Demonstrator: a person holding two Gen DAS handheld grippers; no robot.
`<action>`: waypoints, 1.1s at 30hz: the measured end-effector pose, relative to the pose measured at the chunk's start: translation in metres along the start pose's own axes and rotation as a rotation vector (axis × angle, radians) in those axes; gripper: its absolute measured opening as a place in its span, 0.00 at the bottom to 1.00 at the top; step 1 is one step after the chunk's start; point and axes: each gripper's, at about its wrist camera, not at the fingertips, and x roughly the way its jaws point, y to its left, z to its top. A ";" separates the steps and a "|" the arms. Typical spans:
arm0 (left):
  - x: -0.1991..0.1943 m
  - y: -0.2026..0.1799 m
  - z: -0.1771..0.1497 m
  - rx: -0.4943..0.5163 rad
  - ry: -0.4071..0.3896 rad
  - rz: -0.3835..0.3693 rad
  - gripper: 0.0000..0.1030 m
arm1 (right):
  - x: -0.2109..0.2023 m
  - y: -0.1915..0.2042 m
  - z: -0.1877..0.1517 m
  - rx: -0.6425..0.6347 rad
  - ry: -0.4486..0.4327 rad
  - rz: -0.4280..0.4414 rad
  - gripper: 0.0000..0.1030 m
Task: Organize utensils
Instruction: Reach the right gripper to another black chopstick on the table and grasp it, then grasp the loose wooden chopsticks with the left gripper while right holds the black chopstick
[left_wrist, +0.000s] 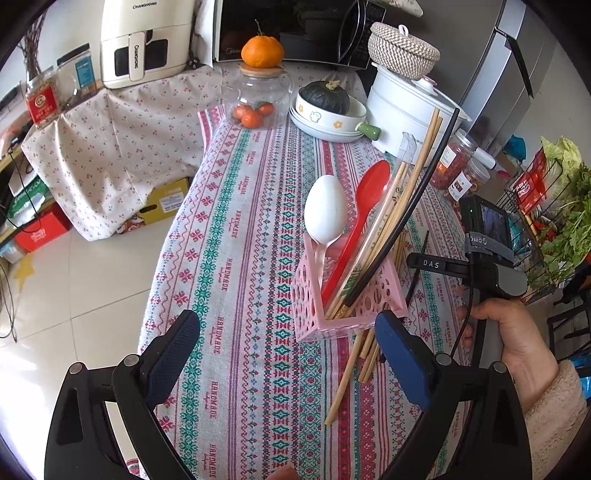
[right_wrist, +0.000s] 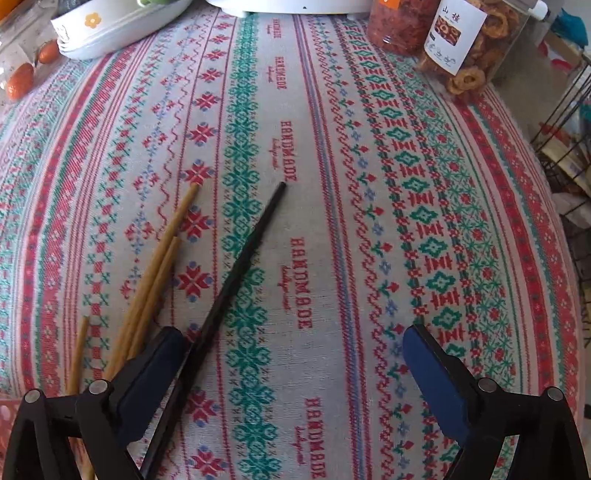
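Observation:
A pink perforated holder (left_wrist: 347, 295) stands on the patterned tablecloth (left_wrist: 243, 221). In it are a white spoon (left_wrist: 325, 210), a red spoon (left_wrist: 369, 199), wooden chopsticks (left_wrist: 417, 166) and one black chopstick (left_wrist: 432, 170). My left gripper (left_wrist: 288, 321) hovers open just before the holder, gripping nothing. Loose wooden chopsticks (right_wrist: 159, 266) lie on the cloth beside the holder. A single black chopstick (right_wrist: 243, 251) lies slantwise next to them. My right gripper (right_wrist: 291, 332) stands open low over the cloth. The black chopstick runs between its fingers, close to the left finger (right_wrist: 155, 365). A hand (left_wrist: 517, 332) holds that gripper.
Behind the holder stand a white pot (left_wrist: 406, 107), a dish with a green squash (left_wrist: 325, 110) and a glass jar of oranges (left_wrist: 258, 99). Jars of dried fruit (right_wrist: 461, 44) sit at the far right. A wire rack of greens (left_wrist: 554, 221) flanks the table's right edge.

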 end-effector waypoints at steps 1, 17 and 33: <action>0.000 -0.001 0.000 0.004 0.001 0.000 0.94 | 0.000 0.000 0.000 0.002 0.002 -0.002 0.94; -0.016 -0.036 -0.012 0.136 -0.052 -0.007 0.94 | -0.022 0.003 -0.021 -0.039 0.039 0.091 0.08; -0.013 -0.158 -0.032 0.401 -0.043 -0.078 0.94 | -0.081 -0.113 -0.049 0.111 -0.022 0.206 0.04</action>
